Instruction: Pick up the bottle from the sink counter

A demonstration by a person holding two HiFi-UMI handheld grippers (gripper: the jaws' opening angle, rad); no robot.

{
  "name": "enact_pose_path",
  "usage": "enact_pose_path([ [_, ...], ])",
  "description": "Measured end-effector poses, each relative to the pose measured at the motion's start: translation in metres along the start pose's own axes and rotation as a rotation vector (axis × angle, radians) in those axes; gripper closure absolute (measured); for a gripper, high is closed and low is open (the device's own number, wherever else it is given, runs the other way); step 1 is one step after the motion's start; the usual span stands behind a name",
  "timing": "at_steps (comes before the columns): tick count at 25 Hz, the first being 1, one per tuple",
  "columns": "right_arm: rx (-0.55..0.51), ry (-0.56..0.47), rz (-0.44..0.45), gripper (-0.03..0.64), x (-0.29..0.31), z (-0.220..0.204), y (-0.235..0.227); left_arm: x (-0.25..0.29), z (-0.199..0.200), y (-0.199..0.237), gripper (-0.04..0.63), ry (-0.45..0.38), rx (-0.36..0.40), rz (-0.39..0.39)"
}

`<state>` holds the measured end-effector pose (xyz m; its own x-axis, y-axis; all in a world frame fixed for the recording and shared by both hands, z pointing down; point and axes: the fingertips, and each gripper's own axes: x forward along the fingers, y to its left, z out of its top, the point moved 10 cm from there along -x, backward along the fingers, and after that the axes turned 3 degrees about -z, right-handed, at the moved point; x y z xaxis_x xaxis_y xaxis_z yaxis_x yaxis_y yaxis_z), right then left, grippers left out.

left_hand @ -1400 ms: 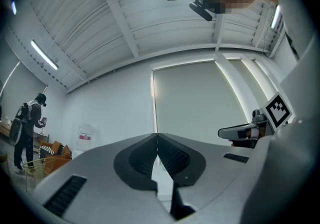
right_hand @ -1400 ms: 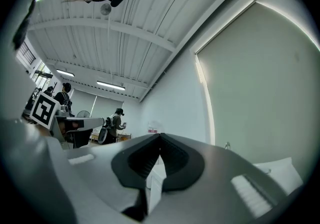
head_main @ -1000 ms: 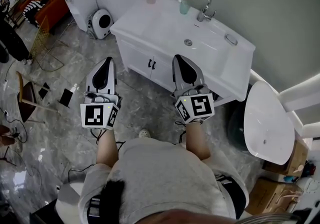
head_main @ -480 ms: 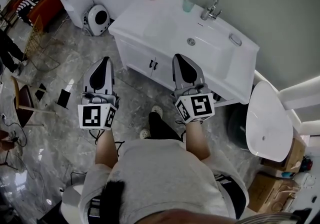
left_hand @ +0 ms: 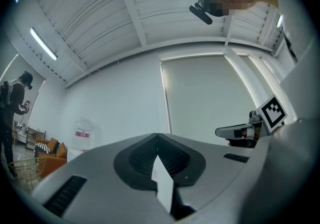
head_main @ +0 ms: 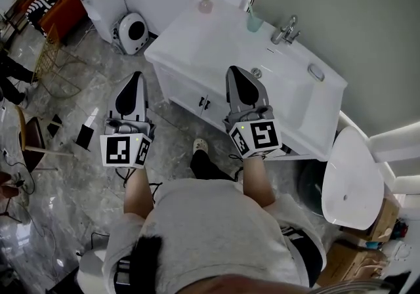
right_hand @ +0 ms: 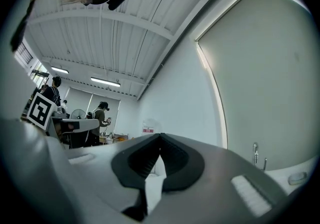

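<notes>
We wear a pale grey short-sleeved shirt point(head_main: 210, 227), dark trousers point(head_main: 209, 165) and a pale shoe point(head_main: 199, 146). Our left gripper point(head_main: 136, 77) and right gripper point(head_main: 238, 71) are grey shells with black ribbed pads point(left_hand: 142, 155). Each carries a black-and-white marker cube point(head_main: 125, 150).

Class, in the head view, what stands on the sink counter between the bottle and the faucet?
A pale green cup stands between the bottle and the faucet, nearer the faucet; the head view shows it.
</notes>
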<state>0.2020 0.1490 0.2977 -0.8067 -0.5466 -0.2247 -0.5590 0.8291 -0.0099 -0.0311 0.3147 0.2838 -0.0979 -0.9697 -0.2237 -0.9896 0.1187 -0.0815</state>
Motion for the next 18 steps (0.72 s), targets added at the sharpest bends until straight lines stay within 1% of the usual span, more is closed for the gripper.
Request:
enact_pose_path([
  [6,0.005,-0.012,0.019,0.606,0.052,0.000,-0.034,0.054,-0.001,0.013,0.588,-0.006,0.019,0.014],
  [12,0.007,-0.014,0.029,0.606,0.090,-0.005,-0.065,0.101,-0.006,0.024,0.588,-0.014,0.022,0.025],
  [18,0.014,-0.020,0.033,0.606,0.122,-0.012,-0.099,0.147,-0.015,0.025,0.588,-0.016,0.038,0.019],
])
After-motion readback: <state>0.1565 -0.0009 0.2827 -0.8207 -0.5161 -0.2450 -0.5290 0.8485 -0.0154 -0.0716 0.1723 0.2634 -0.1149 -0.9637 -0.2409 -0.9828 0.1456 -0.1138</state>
